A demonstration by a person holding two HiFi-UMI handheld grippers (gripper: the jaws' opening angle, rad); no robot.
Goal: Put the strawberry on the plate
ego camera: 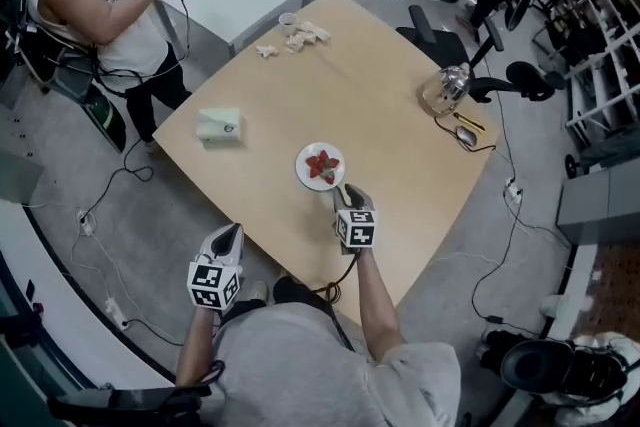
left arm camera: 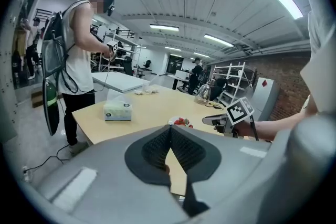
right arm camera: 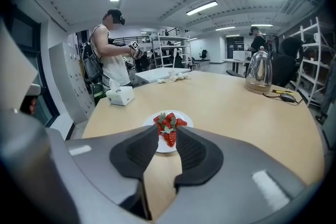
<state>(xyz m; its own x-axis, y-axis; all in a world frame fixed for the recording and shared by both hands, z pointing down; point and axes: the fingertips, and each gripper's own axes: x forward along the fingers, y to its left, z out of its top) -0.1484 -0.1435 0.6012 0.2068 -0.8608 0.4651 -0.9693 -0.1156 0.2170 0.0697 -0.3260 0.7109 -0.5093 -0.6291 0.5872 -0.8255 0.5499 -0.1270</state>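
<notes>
Reading from the left: the tissue box (ego camera: 219,125) sits on the left part of the table (ego camera: 380,45), well apart from the work. My left gripper (ego camera: 228,237) hangs short of the table's near edge and takes no part; its jaws meet at the tips with nothing between them. Next comes the plate (ego camera: 302,171), close to the near edge, and the strawberry (right arm camera: 169,137) lies on it in a small red cluster (I see several berries there but cannot separate them cleanly in the head view). Just beside the plate's near rim is my right gripper (ego camera: 347,195). Its jaws stand partly apart and the pads press on nothing. The berry shows through the gap but lies beyond the tips, resting on the plate. Far right, the kettle (ego camera: 445,90) is well clear. My judgement is that the placing is done and the step in hand is release and withdrawal. The next move calls for backing the right gripper straight away from the rim, jaws kept apart, without nudging the plate. The nearest berry lies on its side. Its long axis runs from the plate's middle toward the right gripper, with the pointed tip toward the gripper and the green cap inward.
</notes>
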